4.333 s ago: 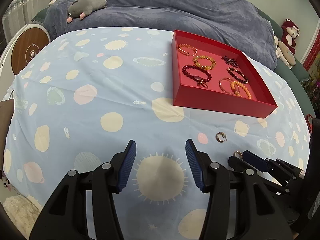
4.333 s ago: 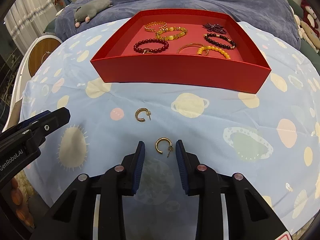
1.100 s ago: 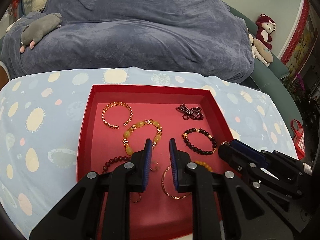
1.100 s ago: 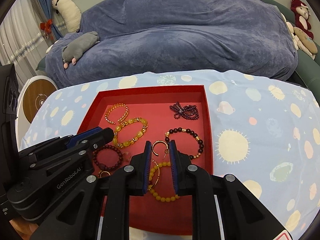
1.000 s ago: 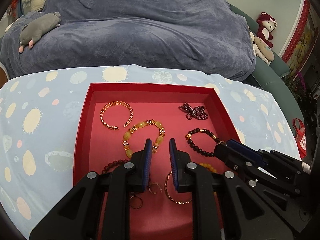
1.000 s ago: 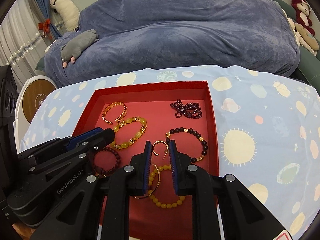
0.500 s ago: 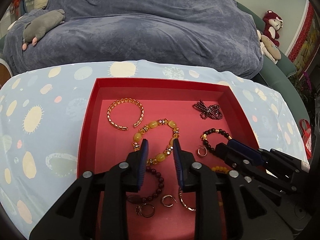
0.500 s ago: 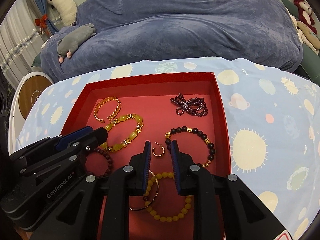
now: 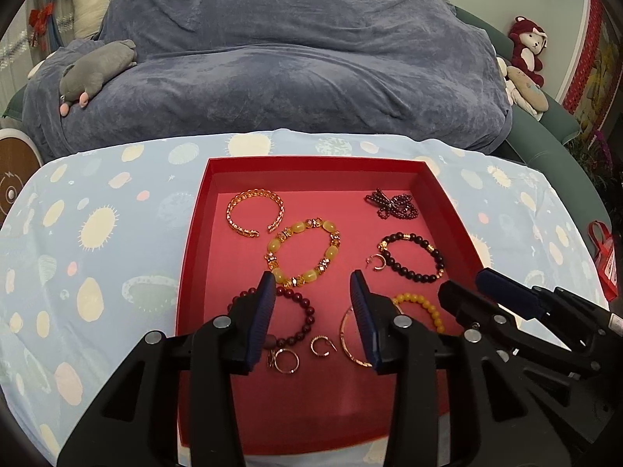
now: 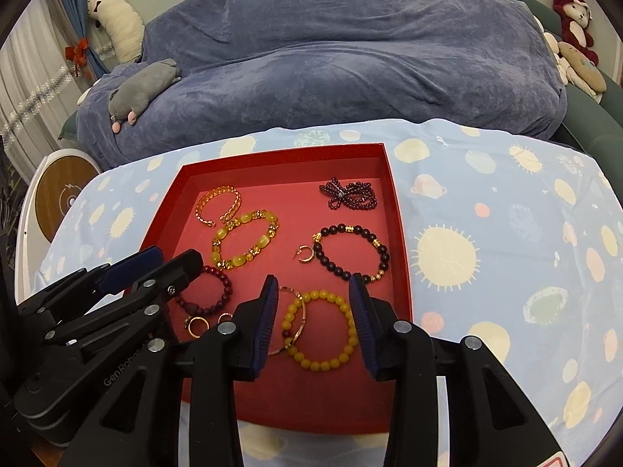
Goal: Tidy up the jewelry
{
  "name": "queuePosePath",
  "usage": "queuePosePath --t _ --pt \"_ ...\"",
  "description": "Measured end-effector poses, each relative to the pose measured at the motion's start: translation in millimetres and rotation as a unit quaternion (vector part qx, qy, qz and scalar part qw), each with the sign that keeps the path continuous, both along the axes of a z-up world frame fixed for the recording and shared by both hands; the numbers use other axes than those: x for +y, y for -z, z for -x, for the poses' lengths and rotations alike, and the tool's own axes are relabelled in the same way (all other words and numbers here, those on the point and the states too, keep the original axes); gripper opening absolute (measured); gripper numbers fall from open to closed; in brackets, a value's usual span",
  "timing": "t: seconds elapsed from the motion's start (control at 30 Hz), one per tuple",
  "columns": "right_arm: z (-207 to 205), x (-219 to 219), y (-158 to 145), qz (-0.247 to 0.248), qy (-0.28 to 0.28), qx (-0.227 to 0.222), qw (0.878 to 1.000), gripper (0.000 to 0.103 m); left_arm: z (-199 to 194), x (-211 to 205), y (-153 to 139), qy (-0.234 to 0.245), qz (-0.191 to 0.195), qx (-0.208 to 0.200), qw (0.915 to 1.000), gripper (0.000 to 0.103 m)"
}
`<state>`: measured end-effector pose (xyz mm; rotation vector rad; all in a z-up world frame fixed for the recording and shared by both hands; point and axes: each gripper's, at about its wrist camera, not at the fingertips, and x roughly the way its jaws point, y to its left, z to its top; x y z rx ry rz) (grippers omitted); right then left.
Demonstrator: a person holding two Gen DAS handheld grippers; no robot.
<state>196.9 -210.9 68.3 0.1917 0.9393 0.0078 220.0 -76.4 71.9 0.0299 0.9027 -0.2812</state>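
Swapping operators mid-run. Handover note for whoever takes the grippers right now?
Left gripper: jaws just opened, nothing between them, over the red tray.
Right gripper: jaws just opened, empty, over the same tray.
One gold hoop earring lies by the ring near the front; the other hoop earring lies beside the dark bead bracelet.
Done: both earrings are in the tray with the bracelets.
Left: no loose jewelry visible on the tablecloth; withdraw both grippers.

Red tray (image 9: 192, 257), pale-blue planet-patterned cloth (image 9: 97, 233), yellow bracelet (image 10: 319, 330), seemingly dark-purple beads (image 10: 348, 194).
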Motion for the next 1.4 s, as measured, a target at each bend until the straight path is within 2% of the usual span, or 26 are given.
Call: queuePosePath --t 0.27,0.4,0.47,0.53,0.67,0.73,0.8,0.87,0.97,1.0,1.27,1.4 --pt "48 8 -15 0.017 0.011 0.0 1.0 0.038 47 5 -7 -0.011 -0.005 0.008 0.9999 0.038" --pt "72 10 -19 0.026 0.023 0.002 0.999 0.043 67 8 -10 -0.018 -0.011 0.009 0.9997 0.042" --pt "82 7 -20 0.024 0.034 0.004 0.999 0.047 76 10 -11 -0.024 -0.013 0.01 0.9996 0.05" --pt "90 4 -20 0.027 0.046 0.005 0.999 0.055 84 12 -12 -0.03 -0.018 0.009 0.9994 0.056" --pt "103 4 -19 0.034 0.056 0.008 0.998 0.06 94 17 -13 -0.036 -0.025 0.008 0.999 0.063" --pt "108 5 -19 0.04 0.057 0.009 0.998 0.064 99 19 -14 -0.038 -0.029 0.006 0.9988 0.064" --pt "112 6 -19 0.05 0.059 0.006 0.997 0.066 103 20 -14 -0.045 -0.039 0.004 0.9982 0.07" --pt "115 5 -20 0.053 0.064 0.004 0.997 0.07 106 24 -14 -0.059 -0.049 0.0 0.9971 0.082" --pt "120 1 -21 0.048 0.076 0.004 0.996 0.081 108 32 -14 -0.075 -0.042 0.006 0.9963 0.091" --pt "121 0 -21 0.047 0.079 0.005 0.996 0.084 108 34 -14 -0.076 -0.039 0.007 0.9963 0.092" --pt "125 4 -18 0.051 0.071 0.009 0.996 0.084 113 36 -11 -0.082 -0.048 0.008 0.9954 0.095" --pt "127 4 -14 0.045 0.067 0.017 0.997 0.088 115 39 -9 -0.09 -0.049 0.009 0.9947 0.096"
